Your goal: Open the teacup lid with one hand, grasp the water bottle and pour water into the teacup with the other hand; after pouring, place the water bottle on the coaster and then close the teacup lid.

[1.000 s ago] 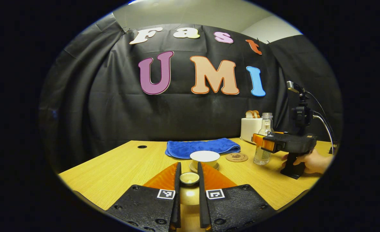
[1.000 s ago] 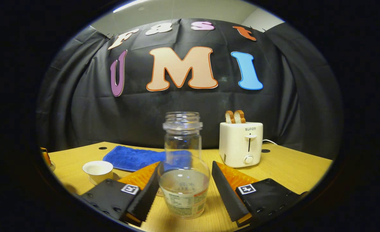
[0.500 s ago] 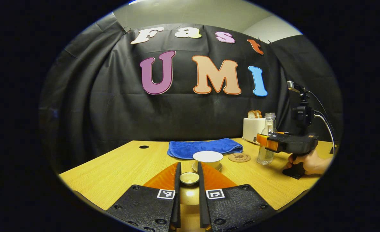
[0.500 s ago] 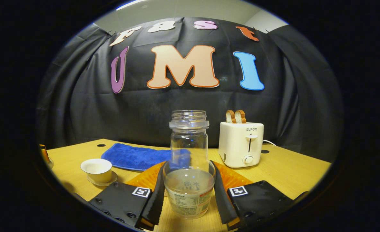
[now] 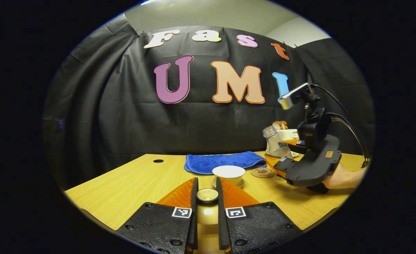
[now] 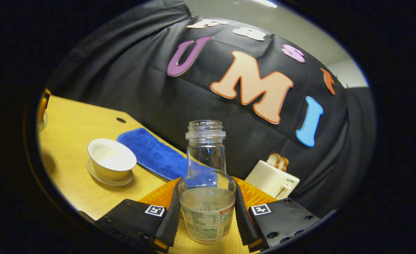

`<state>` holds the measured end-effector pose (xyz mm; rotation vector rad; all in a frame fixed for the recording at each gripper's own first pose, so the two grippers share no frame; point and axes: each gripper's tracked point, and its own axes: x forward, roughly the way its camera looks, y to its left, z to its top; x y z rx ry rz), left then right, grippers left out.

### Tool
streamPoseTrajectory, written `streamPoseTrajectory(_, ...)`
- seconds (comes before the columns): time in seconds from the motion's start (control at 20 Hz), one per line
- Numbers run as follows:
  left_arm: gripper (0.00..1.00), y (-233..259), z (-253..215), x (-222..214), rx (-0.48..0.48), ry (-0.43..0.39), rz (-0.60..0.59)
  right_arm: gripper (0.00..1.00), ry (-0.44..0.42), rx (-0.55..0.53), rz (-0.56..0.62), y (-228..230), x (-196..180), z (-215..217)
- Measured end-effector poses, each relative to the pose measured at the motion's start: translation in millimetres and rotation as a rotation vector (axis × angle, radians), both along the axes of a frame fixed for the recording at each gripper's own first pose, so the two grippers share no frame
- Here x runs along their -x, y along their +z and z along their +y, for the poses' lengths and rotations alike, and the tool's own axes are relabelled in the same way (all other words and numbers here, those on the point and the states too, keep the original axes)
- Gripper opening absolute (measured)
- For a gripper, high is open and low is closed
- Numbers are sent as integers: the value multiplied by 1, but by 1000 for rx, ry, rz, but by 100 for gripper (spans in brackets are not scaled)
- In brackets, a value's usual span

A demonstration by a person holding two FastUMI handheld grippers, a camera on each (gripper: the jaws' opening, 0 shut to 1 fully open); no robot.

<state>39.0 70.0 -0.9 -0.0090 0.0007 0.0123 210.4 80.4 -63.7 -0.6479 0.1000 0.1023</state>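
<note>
Clear glass, the water bottle [image 6: 207, 183] is clamped low on its body between both fingers of the right gripper [image 6: 206, 215] and is tilted toward the open teacup [image 6: 111, 158], well beyond the left finger. The teacup lid [image 5: 207, 194] is pinched between the nearly closed fingers of the left gripper [image 5: 206, 192], the teacup just ahead, the coaster [image 5: 262, 172] beyond, to the right

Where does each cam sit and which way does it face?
Left gripper view: rides the left gripper, level, facing the teacup and wall; its fingers clamp the lid; a hand holds the right gripper.
Right gripper view: rides the right gripper, tilted, fingers clamping the bottle.
Shared: teacup, bottle, blue towel, toaster, table.
</note>
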Motion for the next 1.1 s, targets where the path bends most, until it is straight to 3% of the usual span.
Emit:
streamPoseTrajectory(0.4,20,-1,0,0,1,-1,0,72,112,348,49,-27,-10,25)
streamPoseTrajectory(0.65,20,0,1,-1,2,-2,0,72,180,582,13,-30,-13,32)
streamPoseTrajectory(1.1,20,-1,4,-1,2,2,0,72,247,794,-30,-21,-9,42)
